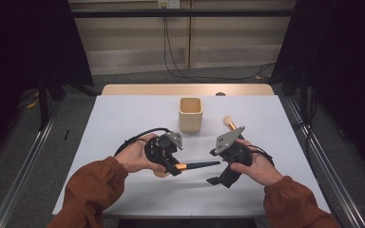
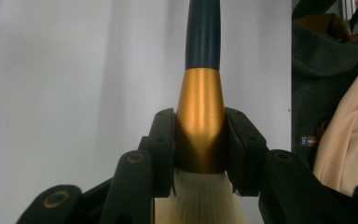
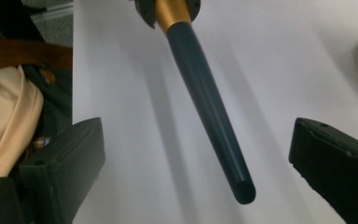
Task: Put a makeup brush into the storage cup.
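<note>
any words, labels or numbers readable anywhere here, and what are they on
No text reads clearly in any view.
A small striped tag on the dark garment beside the white table carries marks too small and blurred to read.
The makeup brush with gold ferrule and dark blue handle, the square beige cup and both black grippers bear no visible lettering.

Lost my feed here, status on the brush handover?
Left gripper shut on brush ferrule. Right gripper fingers open, handle between them, untouched. Cup behind, nothing blocking.
</note>
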Available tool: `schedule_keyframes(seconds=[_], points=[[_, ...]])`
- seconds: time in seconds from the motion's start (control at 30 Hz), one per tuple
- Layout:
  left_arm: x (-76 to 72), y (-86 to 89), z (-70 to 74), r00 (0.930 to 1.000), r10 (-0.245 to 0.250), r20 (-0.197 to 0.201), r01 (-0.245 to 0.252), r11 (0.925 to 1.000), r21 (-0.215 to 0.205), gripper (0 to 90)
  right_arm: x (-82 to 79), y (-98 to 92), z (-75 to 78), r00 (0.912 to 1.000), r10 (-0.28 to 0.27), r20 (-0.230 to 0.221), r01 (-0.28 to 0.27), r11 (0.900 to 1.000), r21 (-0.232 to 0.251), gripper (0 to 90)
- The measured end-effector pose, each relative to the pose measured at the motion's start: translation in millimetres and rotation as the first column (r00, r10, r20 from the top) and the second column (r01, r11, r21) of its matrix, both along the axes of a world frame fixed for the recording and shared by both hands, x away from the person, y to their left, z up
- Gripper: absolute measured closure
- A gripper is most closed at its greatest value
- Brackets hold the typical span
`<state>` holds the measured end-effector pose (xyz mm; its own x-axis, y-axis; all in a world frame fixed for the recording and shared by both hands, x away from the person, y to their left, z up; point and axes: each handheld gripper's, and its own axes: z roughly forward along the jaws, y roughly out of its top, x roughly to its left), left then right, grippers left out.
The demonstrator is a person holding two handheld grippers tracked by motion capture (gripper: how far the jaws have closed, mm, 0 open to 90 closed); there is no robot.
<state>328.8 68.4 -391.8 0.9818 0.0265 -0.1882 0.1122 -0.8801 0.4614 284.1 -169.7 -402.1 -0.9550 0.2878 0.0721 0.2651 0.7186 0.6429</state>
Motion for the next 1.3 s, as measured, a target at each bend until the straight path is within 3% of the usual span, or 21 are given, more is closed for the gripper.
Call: schedule_keyframes(seconds=[0.1,0.27,0.4,0.47,0.5,0.53,0.63,0.77,0.8,0.87,0.93,0.97,1.03,1.3], points=[[0.1,-1.4,0.4,1.0000,-0.006,0.001,0.006,1.0000,0.006,66.3,1.7,2.3,-0.8,0.9998,0.019,-0.004,-0.019,1.000,-0.025,3.3],[-0.6,-5.9,-2.4,0.9999,-0.008,-0.013,0.008,0.9996,0.028,66.3,8.6,11.4,-3.7,0.9975,0.058,-0.042,-0.062,0.991,-0.115,3.7],[-0.2,-6.9,-3.3,0.9997,-0.025,-0.007,0.025,0.9984,0.052,66.3,10.9,17.7,-5.1,0.9979,0.059,-0.026,-0.062,0.985,-0.164,3.9],[0.3,-7.2,-4.1,0.9995,-0.029,-0.012,0.029,0.9978,0.059,66.3,12.6,21.6,-7.0,0.9966,0.074,-0.038,-0.080,0.978,-0.194,4.1],[0.6,-7.2,-4.3,0.9995,-0.030,-0.013,0.031,0.9976,0.062,66.3,14.1,25.7,-8.9,0.9952,0.077,-0.061,-0.089,0.966,-0.241,3.8],[0.6,-7.3,-4.8,0.9995,-0.029,-0.015,0.030,0.9976,0.063,66.3,14.1,25.7,-8.9,0.9952,0.077,-0.061,-0.089,0.966,-0.241,3.8],[1.5,-7.0,-5.9,0.9996,-0.024,-0.017,0.025,0.9973,0.068,66.3,15.7,33.4,-12.8,0.9933,0.081,-0.082,-0.101,0.950,-0.295,3.8],[1.6,-7.1,-6.7,0.9995,-0.028,-0.016,0.029,0.9970,0.072,66.2,15.7,38.7,-15.4,0.9925,0.077,-0.096,-0.103,0.944,-0.313,4.3],[0.8,-7.4,-7.2,0.9995,-0.019,-0.024,0.020,0.9975,0.067,66.2,16.0,41.0,-16.3,0.9916,0.090,-0.093,-0.115,0.943,-0.312,9.1],[1.9,-7.7,-7.4,0.9994,-0.027,-0.020,0.028,0.9971,0.070,66.2,17.0,42.1,-16.5,0.9903,0.104,-0.092,-0.128,0.943,-0.307,9.4],[2.1,-8.4,-8.5,0.9996,-0.022,-0.018,0.023,0.9971,0.072,66.2,16.8,43.1,-16.0,0.9898,0.102,-0.099,-0.128,0.945,-0.301,12.7],[2.7,-9.2,-9.3,0.9994,-0.026,-0.023,0.028,0.9970,0.073,66.2,17.1,44.6,-15.4,0.9866,0.127,-0.102,-0.151,0.948,-0.280,21.5],[2.5,-9.8,-10.1,0.9994,-0.027,-0.023,0.028,0.9972,0.070,66.2,17.9,46.6,-15.0,0.9873,0.123,-0.100,-0.145,0.956,-0.257,23.2],[1.5,-14.2,-13.3,0.9993,-0.030,-0.024,0.031,0.9978,0.058,66.2,20.5,53.6,-15.5,0.9840,0.149,-0.098,-0.169,0.955,-0.245,37.0]])
